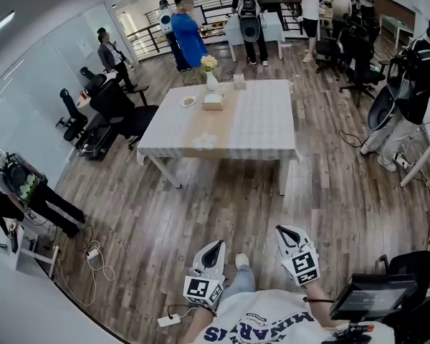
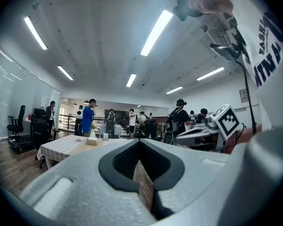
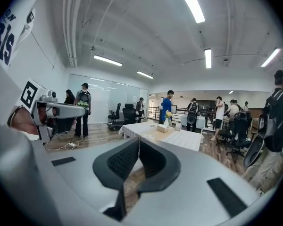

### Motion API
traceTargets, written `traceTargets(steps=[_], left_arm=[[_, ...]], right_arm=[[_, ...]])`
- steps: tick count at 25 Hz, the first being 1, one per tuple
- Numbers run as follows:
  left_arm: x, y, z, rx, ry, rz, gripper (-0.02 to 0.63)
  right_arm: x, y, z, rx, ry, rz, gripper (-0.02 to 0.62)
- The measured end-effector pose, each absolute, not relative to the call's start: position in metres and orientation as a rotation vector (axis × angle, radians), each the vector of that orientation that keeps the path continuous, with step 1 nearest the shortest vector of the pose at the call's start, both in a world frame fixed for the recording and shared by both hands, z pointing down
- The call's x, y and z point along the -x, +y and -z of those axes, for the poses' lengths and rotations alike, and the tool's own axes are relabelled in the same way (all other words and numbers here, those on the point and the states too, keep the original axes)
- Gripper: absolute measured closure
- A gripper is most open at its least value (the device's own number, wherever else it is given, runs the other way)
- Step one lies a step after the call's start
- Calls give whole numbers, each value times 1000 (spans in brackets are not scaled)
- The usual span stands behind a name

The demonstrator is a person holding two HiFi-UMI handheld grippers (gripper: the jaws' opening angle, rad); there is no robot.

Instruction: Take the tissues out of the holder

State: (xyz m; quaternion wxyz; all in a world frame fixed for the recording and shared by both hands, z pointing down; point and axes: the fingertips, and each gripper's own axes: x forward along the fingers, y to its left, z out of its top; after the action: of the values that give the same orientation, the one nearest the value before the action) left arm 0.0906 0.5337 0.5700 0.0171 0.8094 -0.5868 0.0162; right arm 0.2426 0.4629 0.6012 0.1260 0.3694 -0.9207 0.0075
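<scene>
Closest, at 6 o'clock in the head view, a person holds the left tongs [image 1: 215,246] and right tongs [image 1: 282,231] low over a wood floor. Both are closed with nothing between them. Well ahead at 12 o'clock, the tissue holder [image 1: 213,102] sits on a cloth-covered counter [image 1: 261,131], just beside a flower vase [image 1: 211,79]. The tissues are probably light, soft and easily torn. A gentle pinch on the pale sheet showing at the top looks best.
</scene>
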Motion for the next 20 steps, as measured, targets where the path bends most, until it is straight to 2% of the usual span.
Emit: traceTargets(steps=[20], left_arm=[[63, 382, -553, -2543, -1826, -41, 603]], right_arm=[[-99, 319, -561, -1107, -2699, 48, 586]])
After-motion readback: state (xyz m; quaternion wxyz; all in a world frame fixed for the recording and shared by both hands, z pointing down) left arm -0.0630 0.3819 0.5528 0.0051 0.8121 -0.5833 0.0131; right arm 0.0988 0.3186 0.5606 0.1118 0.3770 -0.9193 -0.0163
